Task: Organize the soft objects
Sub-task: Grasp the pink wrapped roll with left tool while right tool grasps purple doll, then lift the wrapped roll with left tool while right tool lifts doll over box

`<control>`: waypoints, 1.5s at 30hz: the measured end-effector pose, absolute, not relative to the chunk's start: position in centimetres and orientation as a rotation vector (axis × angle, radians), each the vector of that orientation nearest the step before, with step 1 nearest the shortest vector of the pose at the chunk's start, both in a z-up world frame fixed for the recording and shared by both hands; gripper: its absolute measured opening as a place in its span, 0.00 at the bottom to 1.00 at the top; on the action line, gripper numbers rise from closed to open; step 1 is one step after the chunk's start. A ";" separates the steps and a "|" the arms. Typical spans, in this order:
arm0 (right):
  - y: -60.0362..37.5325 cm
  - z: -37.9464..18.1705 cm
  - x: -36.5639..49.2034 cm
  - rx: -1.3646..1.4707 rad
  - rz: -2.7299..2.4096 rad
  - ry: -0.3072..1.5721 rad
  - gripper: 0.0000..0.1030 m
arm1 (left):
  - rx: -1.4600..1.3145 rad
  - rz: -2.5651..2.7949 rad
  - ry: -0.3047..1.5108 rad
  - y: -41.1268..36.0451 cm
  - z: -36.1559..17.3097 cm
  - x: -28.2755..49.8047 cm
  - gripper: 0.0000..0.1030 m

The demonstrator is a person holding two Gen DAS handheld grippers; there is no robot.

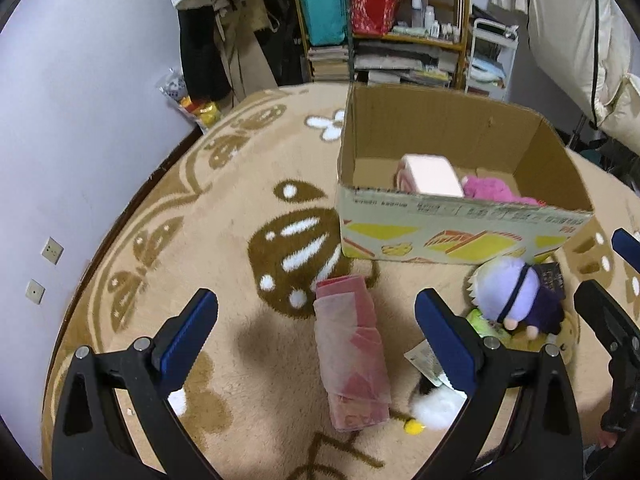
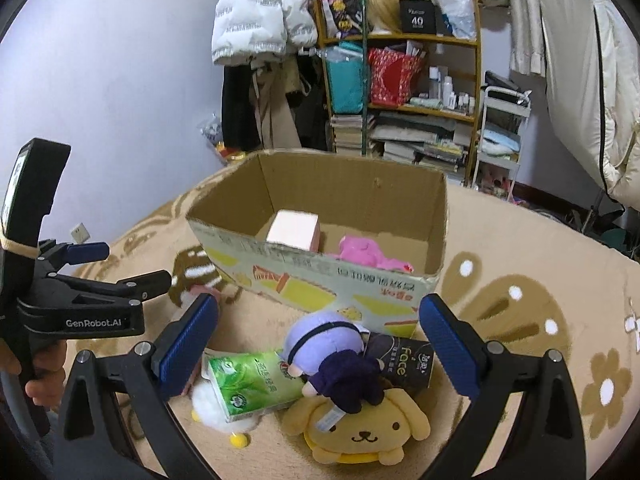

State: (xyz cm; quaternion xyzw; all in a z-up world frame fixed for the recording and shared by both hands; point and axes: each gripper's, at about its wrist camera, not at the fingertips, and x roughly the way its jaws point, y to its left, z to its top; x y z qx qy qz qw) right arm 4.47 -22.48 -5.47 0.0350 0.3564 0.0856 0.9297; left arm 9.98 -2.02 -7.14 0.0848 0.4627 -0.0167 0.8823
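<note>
An open cardboard box (image 1: 460, 232) (image 2: 320, 276) stands on the carpet and holds a pink tissue pack (image 1: 432, 176) (image 2: 294, 230) and a pink plush (image 1: 488, 188) (image 2: 364, 254). My left gripper (image 1: 316, 332) is open above a pink tissue pack (image 1: 352, 356) lying on the carpet. My right gripper (image 2: 320, 340) is open over a pile: a purple-headed doll (image 2: 332, 356) (image 1: 516, 296), a yellow dog plush (image 2: 360, 428), a green tissue pack (image 2: 252, 380), a black tissue pack (image 2: 404, 360) and a white duck plush (image 2: 216, 408) (image 1: 432, 408).
A beige patterned carpet (image 1: 224, 248) covers the floor. A purple wall (image 1: 80, 120) is at the left. A cluttered shelf (image 2: 404, 96), hanging coats (image 2: 260, 12) and a white cart (image 2: 500, 140) stand behind the box. The left gripper shows in the right wrist view (image 2: 80, 288).
</note>
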 end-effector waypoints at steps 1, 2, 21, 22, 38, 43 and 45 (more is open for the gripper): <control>-22.5 -5.8 4.7 0.072 0.171 0.740 1.00 | 0.178 -0.031 0.978 -2.0 -7.7 10.4 0.95; -22.6 -6.2 4.9 0.074 0.158 0.757 1.00 | 0.181 -0.028 0.987 -2.0 -8.1 10.7 0.95; -22.7 -13.0 9.0 0.098 0.128 0.939 1.00 | 0.222 0.001 1.210 -2.0 -15.1 13.6 0.95; -22.8 -13.2 9.0 0.094 0.113 0.937 1.00 | 0.226 0.003 1.219 -2.1 -15.5 13.7 0.95; -21.7 -14.4 9.3 0.121 0.212 0.971 0.62 | 0.153 -0.056 1.261 -3.4 -16.6 12.7 0.44; -21.8 -14.5 9.4 0.116 0.222 0.993 0.58 | 0.136 -0.044 1.249 -3.5 -16.2 11.8 0.43; -21.5 -14.4 9.4 0.102 0.218 0.989 0.57 | 0.141 -0.046 1.246 -3.6 -16.1 11.3 0.43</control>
